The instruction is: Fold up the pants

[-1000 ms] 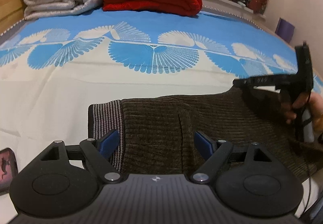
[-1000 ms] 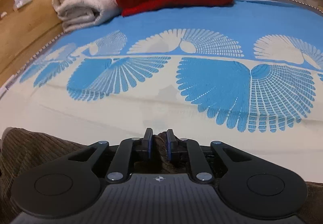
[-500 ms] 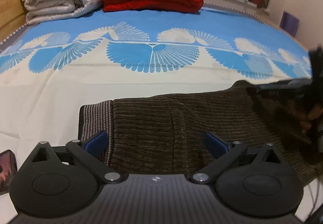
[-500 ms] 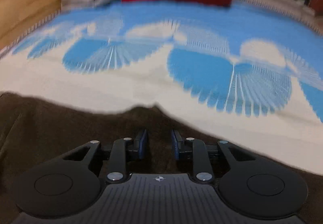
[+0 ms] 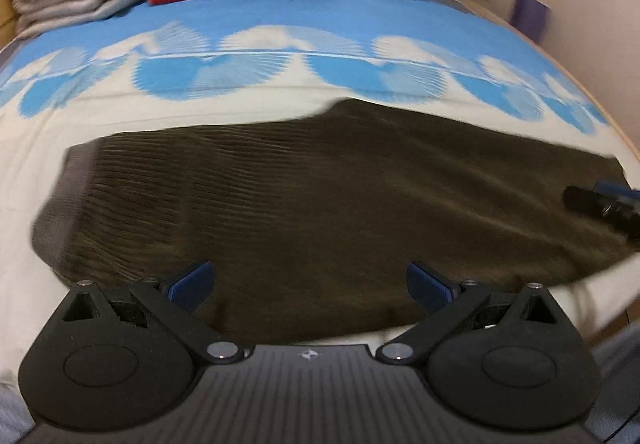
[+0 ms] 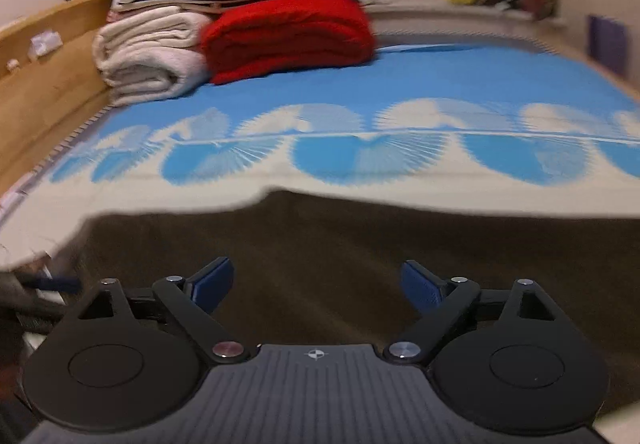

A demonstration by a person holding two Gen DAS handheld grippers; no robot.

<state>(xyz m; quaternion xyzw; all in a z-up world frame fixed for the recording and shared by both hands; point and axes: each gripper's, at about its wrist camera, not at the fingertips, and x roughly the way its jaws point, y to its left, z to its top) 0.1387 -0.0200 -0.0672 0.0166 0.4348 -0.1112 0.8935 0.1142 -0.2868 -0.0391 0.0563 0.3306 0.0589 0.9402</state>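
On the blue-and-cream bedspread (image 5: 280,100) the brown corduroy pants (image 5: 320,196) are now laid flat in a lengthwise fold, released by the left gripper (image 5: 310,280), spread wide, and the right gripper (image 6: 316,280), whose jaws are opening with nothing clamped, so the crosswise fold is judged next.

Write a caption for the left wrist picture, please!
Open left gripper above dark brown corduroy pants on a blue-patterned bedspread.
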